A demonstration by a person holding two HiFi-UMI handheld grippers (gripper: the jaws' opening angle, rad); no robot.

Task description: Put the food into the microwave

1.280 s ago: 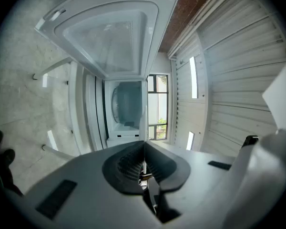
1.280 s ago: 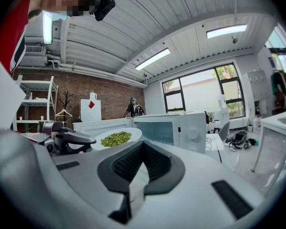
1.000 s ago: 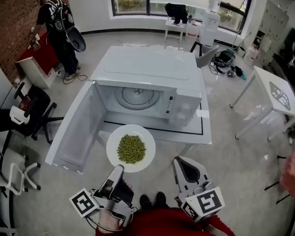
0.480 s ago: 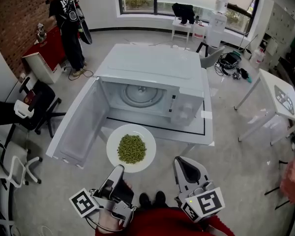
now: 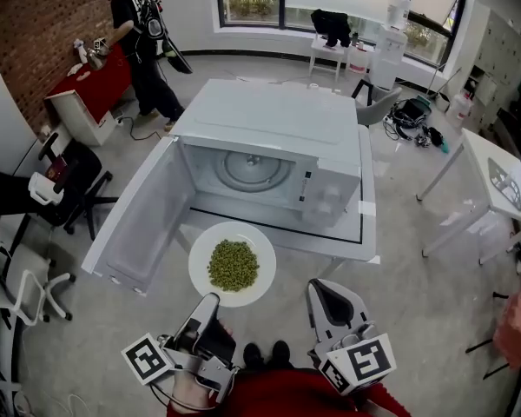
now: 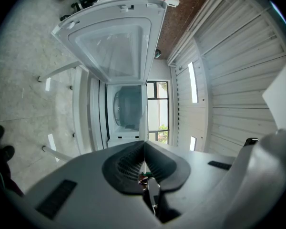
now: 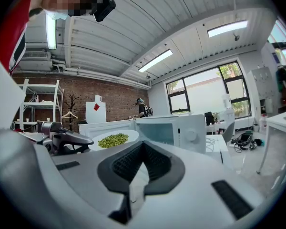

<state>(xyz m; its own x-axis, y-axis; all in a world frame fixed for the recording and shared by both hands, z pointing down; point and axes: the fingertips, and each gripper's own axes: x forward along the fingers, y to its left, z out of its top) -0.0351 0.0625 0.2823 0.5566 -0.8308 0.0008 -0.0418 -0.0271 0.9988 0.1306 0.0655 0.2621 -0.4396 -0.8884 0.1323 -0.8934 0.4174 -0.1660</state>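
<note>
In front of the microwave (image 5: 269, 120), just short of its open cavity: left gripper (image 5: 210, 300) is clenched on the near rim of the white plate (image 5: 200, 252). The left gripper view agrees, with the jaws pinched on the rim and the plate edge-on as a thin white line running toward the cavity.

Right gripper (image 5: 316, 283) is on the same side of the microwave, right of the plate and apart from it. Its jaws are together with nothing between them.

The plate is held about level and carries a heap of small green beans or peas (image 5: 233, 264); I cannot tell which. It hangs at the front edge of the white table (image 5: 365, 233) that bears the microwave, roughly in line with the cavity.

The microwave door (image 5: 143, 220) is swung wide to the left of the microwave. The glass turntable (image 5: 247, 170) inside has nothing on it.

Progress, by judgement:
- Done: the door is open, and the food is lifted and lined up.
- Left: carry the plate in through the opening, set it on the turntable, let go of the rim, and back the gripper out.

About halfway, I estimate; the food is not yet inside.

Writing: none legible on the microwave, and its control panel (image 5: 330, 200) shows knobs but no readable print. The marker cube (image 5: 148, 357) on each gripper bears a black-and-white pattern, not text.
</note>
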